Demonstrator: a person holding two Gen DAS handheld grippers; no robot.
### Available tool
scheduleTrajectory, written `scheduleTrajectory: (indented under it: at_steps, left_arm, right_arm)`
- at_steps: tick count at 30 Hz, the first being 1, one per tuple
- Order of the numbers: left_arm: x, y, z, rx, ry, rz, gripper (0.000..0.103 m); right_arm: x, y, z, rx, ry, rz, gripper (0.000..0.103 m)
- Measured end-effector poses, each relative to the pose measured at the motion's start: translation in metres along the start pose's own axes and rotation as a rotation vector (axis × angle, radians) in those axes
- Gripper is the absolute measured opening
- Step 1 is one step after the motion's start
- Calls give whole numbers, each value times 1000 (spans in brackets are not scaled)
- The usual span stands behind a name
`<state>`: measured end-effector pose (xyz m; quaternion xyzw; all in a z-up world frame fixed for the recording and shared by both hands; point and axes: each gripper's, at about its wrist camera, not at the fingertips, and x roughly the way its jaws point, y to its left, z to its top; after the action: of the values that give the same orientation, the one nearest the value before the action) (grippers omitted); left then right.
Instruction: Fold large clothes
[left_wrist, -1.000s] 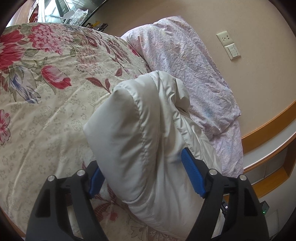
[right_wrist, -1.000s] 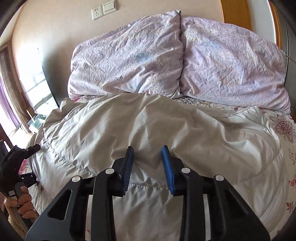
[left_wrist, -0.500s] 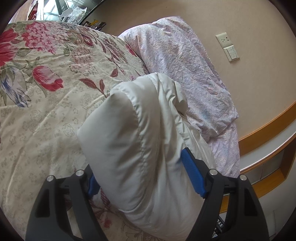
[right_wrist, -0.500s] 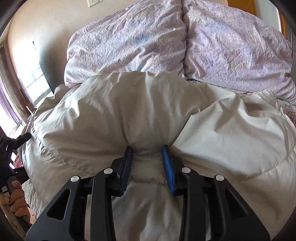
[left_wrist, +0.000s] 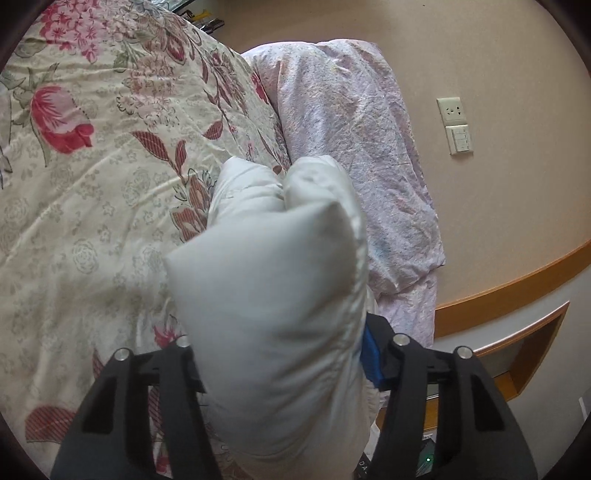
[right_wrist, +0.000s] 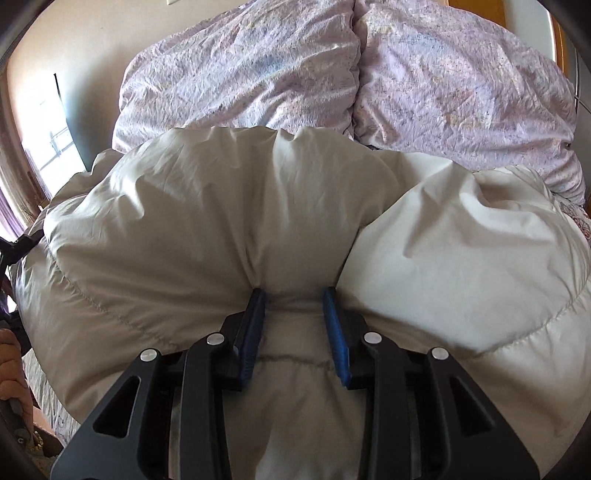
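Bed covered w/ cream floral-print quilt (left_wrist: 92, 206), red/pink blooms. Two crumpled pale-lilac pillows (right_wrist: 258, 74) propped side by side against beige painted wall (left_wrist: 498, 55) at head end. White wall socket (left_wrist: 449, 110) seen w/ white switch plate (left_wrist: 460, 139) directly below. Curved orange-wood trim (left_wrist: 517, 284) noted along wall base, white shelf w/ wood edge (left_wrist: 524, 332) beneath. Bright daylight window (right_wrist: 48, 125) at left edge of right wrist view.

Pillows (right_wrist: 351, 92) close behind jacket (right_wrist: 207, 221)

jacket (right_wrist: 229, 229) on bed (left_wrist: 92, 206) — pillows (right_wrist: 369, 81) behind
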<state>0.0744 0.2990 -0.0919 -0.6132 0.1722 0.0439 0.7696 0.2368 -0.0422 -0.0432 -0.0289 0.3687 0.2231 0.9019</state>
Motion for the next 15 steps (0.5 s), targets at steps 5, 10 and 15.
scheduleTrajectory:
  at_steps: [5, 10, 15]
  left_arm:
    - [-2, -45, 0, 187, 10, 25, 38]
    - [-8, -116, -24, 490, -6, 41, 36]
    - [-11, -176, -61, 750, -7, 7, 36]
  right_arm:
    - [2, 2, -2, -21, 4, -14, 35]
    - [3, 3, -1, -28, 8, -35, 35]
    - [3, 2, 0, -10, 17, -45, 35]
